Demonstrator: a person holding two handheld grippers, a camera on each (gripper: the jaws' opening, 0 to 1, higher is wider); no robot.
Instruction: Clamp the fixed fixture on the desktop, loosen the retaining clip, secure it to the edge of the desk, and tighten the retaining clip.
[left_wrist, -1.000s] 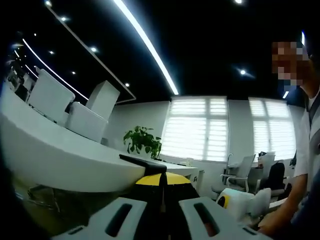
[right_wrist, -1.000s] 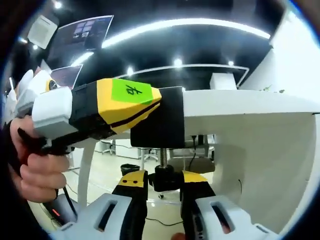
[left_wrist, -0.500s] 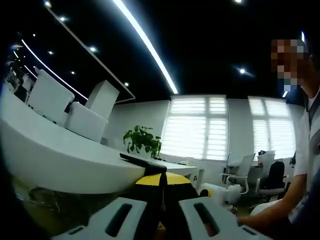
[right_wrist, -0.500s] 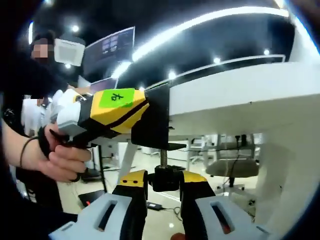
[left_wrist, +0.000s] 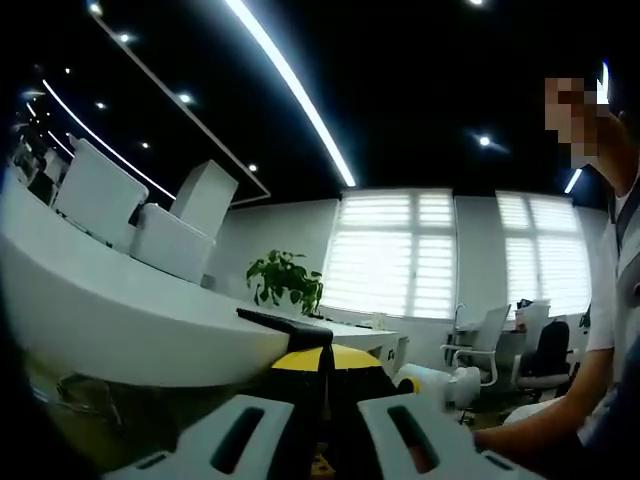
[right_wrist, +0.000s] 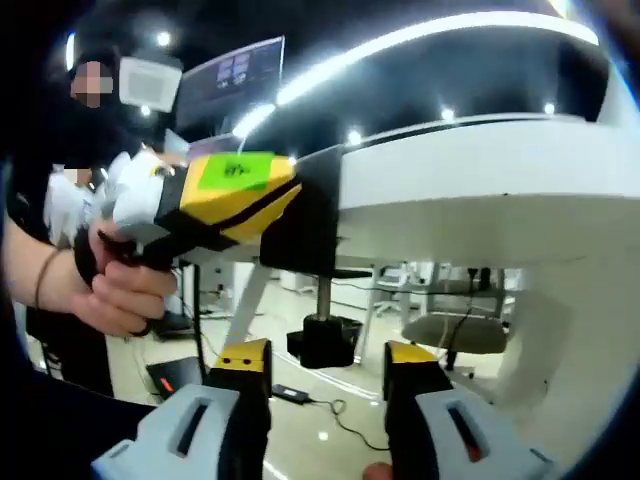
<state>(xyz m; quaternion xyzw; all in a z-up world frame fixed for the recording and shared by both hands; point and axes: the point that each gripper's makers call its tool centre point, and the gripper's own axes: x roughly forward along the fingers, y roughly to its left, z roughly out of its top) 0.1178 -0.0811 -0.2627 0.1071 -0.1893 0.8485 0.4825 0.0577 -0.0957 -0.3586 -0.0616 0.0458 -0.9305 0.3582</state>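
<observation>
Now clip knob (right_wrist: 323, 342) between gripper (right_wrist: 327, 365) jaws.

Little can be read here. In the right gripper view, a green label (right_wrist: 236, 170) sits on top of the yellow nose of the left gripper (right_wrist: 215, 205); it carries a dark mark, too blurred to read. Behind it, a dark screen (right_wrist: 232, 72) hangs high in the room with rows of pale patches that may be text or pictures; they are too small to make out. The left gripper view shows no lettering, number or sign.
</observation>
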